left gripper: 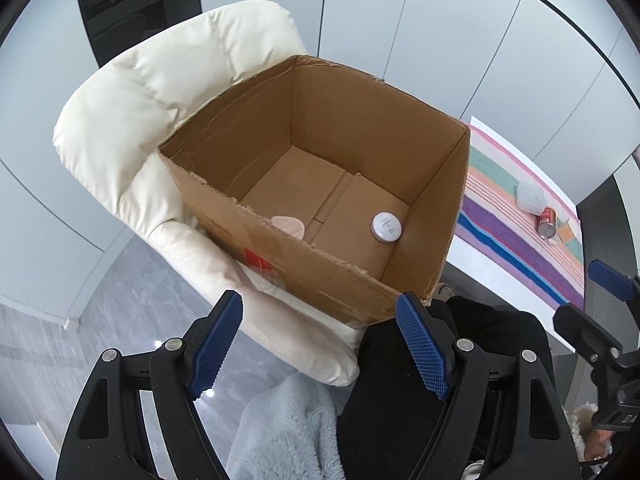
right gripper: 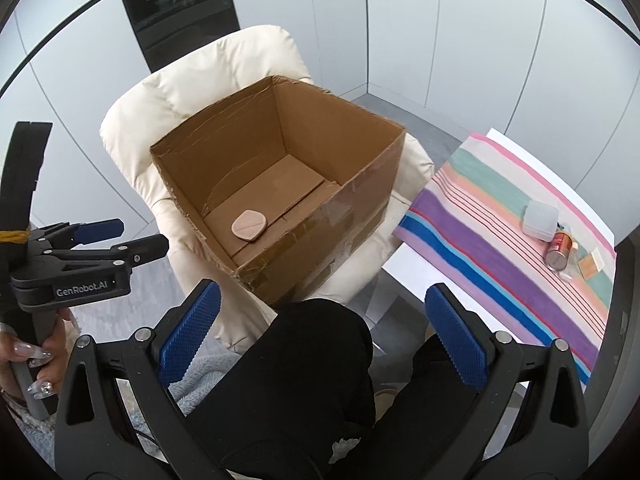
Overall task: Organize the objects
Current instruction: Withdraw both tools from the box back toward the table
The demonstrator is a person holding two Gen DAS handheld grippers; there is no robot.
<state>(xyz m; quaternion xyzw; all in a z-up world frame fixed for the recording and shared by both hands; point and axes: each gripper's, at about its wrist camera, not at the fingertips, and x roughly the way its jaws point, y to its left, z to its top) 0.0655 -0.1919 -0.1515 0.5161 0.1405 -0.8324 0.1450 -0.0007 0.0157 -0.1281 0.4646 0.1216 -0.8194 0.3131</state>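
Box (left gripper: 224, 128): 2 items, pink pad (right gripper: 248, 226) + white-lid jar (left gripper: 386, 227), jar in left view only. Both grippers, left (left gripper: 320, 344) & right (right gripper: 320, 336), spread, empty.

"GenRobot.AI" stands in white letters on the black body of the left gripper (right gripper: 120, 238), seen from the right wrist; "A7" shows in pale letters on the dark panel (right gripper: 180, 0) behind the chair, and partly in the left wrist view too; the jar lid (left gripper: 386, 224) in the box bears small dark marks, too small to read; the can (right gripper: 560, 250) carries print, also illegible.
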